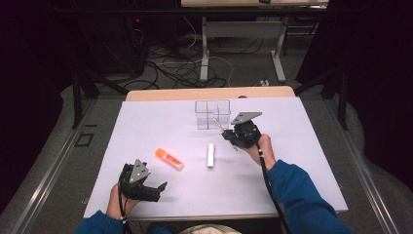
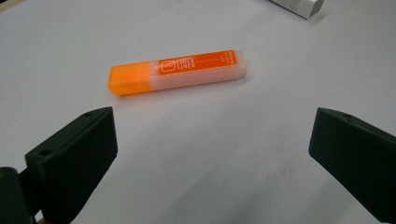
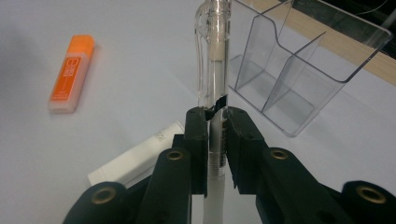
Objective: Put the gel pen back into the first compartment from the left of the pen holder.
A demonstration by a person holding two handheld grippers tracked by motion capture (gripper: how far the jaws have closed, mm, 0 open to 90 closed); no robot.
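Left side first: the left gripper (image 1: 157, 188) sits low at the near edge of the desk (image 1: 146, 126), jaws spread wide and released, gripping nothing. In the left gripper view the bare white surface shows between them.

Just ahead of it lies one orange highlighter (image 1: 169, 159), flat on the desk, long axis running diagonally in the high view, its orange cap toward the far left.

Moving right, one white stick (image 1: 210, 155) lies flat near the middle, long axis running near to far, well apart from the highlighter.

Further right, the right gripper (image 1: 225, 131) is clenched on one clear pen (image 3: 212, 70). The right gripper view shows the jaws pinching the barrel partway along, the clip end pointing away from the hand. In the high view the pen slants up and leftward, toward the holder.

Behind it stands one clear holder (image 1: 213, 114), upright at the far middle of the desk, partitioned into compartments. The pen is just beside its near wall; I can't tell whether they touch.
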